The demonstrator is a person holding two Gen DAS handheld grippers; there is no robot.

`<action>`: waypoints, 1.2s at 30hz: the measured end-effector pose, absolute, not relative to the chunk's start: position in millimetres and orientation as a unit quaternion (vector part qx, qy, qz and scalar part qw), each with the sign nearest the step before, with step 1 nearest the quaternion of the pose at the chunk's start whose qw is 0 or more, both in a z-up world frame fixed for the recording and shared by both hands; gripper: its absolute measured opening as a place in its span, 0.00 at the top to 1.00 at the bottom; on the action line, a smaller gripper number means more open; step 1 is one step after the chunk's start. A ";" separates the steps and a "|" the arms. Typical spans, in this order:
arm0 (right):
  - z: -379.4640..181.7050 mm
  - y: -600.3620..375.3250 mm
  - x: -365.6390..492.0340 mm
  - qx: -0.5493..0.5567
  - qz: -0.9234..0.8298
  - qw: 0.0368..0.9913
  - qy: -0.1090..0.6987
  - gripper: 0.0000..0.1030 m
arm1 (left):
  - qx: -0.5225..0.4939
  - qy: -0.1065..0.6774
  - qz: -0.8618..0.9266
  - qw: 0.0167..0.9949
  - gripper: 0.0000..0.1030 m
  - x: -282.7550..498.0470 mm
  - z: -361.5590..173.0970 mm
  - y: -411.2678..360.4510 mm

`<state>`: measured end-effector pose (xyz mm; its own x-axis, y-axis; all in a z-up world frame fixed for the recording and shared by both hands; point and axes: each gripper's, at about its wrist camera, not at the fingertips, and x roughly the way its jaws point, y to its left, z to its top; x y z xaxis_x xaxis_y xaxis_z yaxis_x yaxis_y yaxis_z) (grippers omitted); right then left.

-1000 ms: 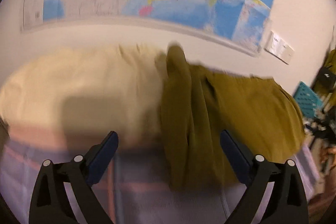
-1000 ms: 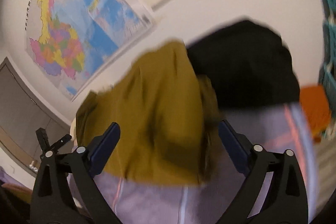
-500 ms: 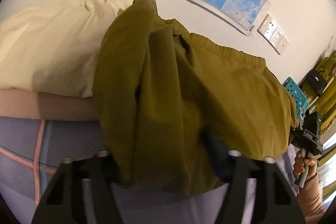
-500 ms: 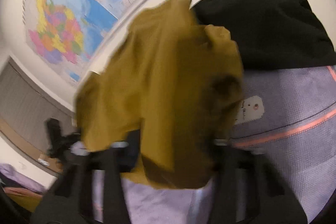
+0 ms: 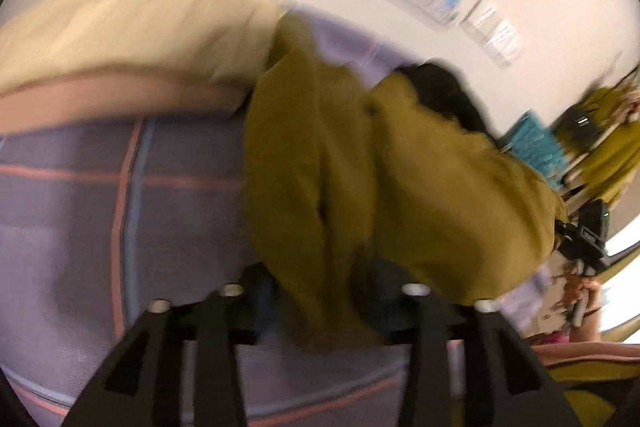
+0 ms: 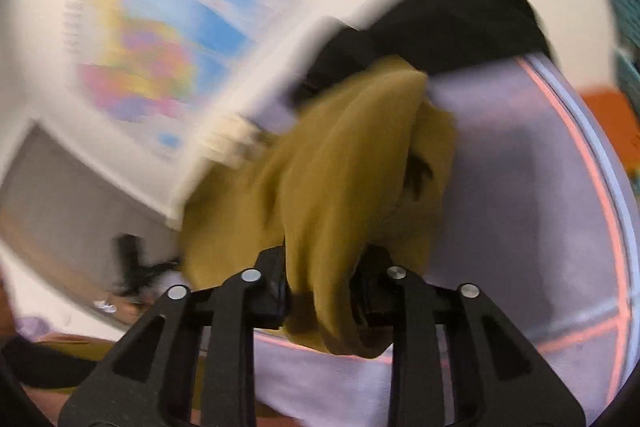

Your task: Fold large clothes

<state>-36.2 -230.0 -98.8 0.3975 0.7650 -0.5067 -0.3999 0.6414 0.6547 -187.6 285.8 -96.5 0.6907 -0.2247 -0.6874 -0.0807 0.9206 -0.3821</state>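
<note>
An olive-green garment (image 5: 360,179) hangs bunched over the lilac plaid bed cover (image 5: 80,219). My left gripper (image 5: 320,299) is shut on one end of it, cloth spilling over its fingers. My right gripper (image 6: 324,299) is shut on the other end of the same garment (image 6: 340,167), which drapes over its jaws. Both views are motion-blurred. The right gripper also shows at the right edge of the left wrist view (image 5: 588,235).
A cream garment (image 5: 120,27) lies at the back left of the bed. A black garment (image 6: 440,23) lies at the back by the wall. A map hangs on the wall (image 6: 160,27). Teal crates (image 5: 528,143) stand to the right.
Both grippers went from open beside the olive garment to shut on it. They have pulled it toward me, off the cream and black garments; the cloth now hangs between them.
</note>
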 end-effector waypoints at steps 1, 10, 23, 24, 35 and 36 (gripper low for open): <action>-108.4 -230.5 -33.1 0.216 0.349 0.808 0.423 0.59 | -0.182 0.390 -0.021 0.902 0.35 -186.6 -97.9 286.2; -92.8 -259.1 -62.0 0.189 0.314 0.860 0.355 0.27 | -0.075 0.361 0.027 0.929 0.21 -186.5 -71.1 264.0; -80.2 -252.5 -36.4 0.119 0.309 0.870 0.366 0.80 | -0.098 0.386 0.045 0.916 0.29 -167.0 -94.0 275.5; -94.3 -255.3 -29.9 0.130 0.298 0.860 0.394 0.74 | -0.098 0.385 0.048 0.916 0.28 -168.4 -93.4 275.6; -23.9 -237.7 -65.5 0.090 0.290 0.915 0.266 0.38 | 0.034 0.289 0.082 0.953 0.18 -184.5 -34.5 230.3; -22.1 -216.2 -59.3 0.071 0.314 0.907 0.271 0.37 | 0.047 0.283 0.068 0.956 0.18 -179.4 -33.5 223.0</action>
<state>-59.3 -216.2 -22.1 0.6563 0.6078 -0.4470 -0.5303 0.7931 0.2998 -179.4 223.0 -33.5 0.8306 0.1555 -0.5347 -0.1027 0.9865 0.1274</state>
